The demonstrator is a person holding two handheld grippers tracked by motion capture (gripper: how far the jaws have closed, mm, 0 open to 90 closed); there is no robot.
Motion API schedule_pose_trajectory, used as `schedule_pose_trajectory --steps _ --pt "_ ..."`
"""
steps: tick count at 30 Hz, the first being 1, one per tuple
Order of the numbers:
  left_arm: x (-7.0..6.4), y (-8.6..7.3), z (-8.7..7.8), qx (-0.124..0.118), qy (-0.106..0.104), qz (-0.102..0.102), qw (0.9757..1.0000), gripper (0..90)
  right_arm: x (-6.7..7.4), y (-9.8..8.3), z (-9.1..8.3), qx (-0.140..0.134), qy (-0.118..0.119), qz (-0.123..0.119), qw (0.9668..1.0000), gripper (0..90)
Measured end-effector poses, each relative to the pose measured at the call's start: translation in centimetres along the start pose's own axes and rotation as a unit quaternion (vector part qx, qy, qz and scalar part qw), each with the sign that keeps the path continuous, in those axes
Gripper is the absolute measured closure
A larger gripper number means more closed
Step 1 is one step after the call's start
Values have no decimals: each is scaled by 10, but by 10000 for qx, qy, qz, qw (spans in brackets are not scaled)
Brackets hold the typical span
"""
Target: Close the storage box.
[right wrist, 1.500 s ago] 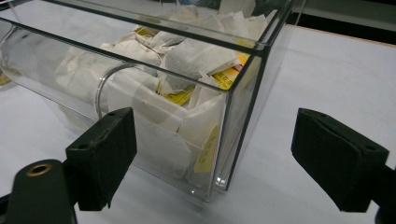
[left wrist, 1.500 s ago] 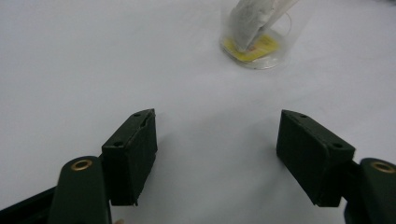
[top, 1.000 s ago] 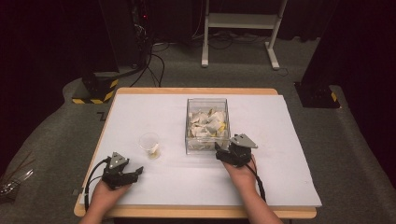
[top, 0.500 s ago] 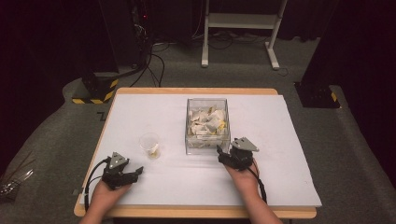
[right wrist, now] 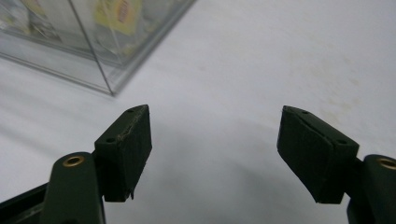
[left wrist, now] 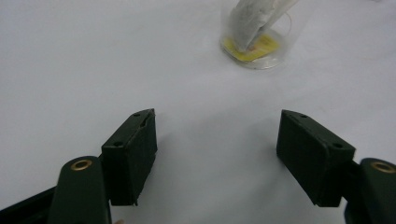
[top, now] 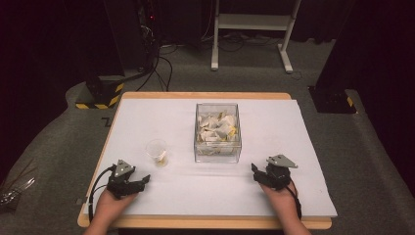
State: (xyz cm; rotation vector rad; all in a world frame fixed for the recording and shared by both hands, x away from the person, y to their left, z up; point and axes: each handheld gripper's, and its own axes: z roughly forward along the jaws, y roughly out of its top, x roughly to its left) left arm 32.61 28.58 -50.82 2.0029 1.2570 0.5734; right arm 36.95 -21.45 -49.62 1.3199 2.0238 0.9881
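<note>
Fingers of the left gripper [top: 139,181] stand wide apart and empty on the desk [top: 303,147]; the clear cup [top: 157,152], a tea bag [left wrist: 254,21] upright in it, sits just ahead of them. Right of the cup stands the clear box [top: 218,131] of bags. Right gripper [top: 257,172], jaws just narrowing with nothing between them, lies beside the box's near corner, farther from the cup.

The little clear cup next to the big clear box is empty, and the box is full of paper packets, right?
Not quite. The little clear cup is not empty: the left gripper view shows a white packet with a yellow tag standing in it. The rest holds: the cup sits beside the big clear box, which is full of paper packets.
</note>
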Motion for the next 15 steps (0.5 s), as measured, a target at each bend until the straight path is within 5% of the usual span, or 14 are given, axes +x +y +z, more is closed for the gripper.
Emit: schedule_pose_trajectory --steps 5,15 --pt "0 0 0 -9 2 -14 10000 290 -15 -9 -7 336 -75 -82 9994 276" --pt "-1 0 0 -14 7 -38 10000 290 -11 -12 -4 526 -4 -252 9983 305"
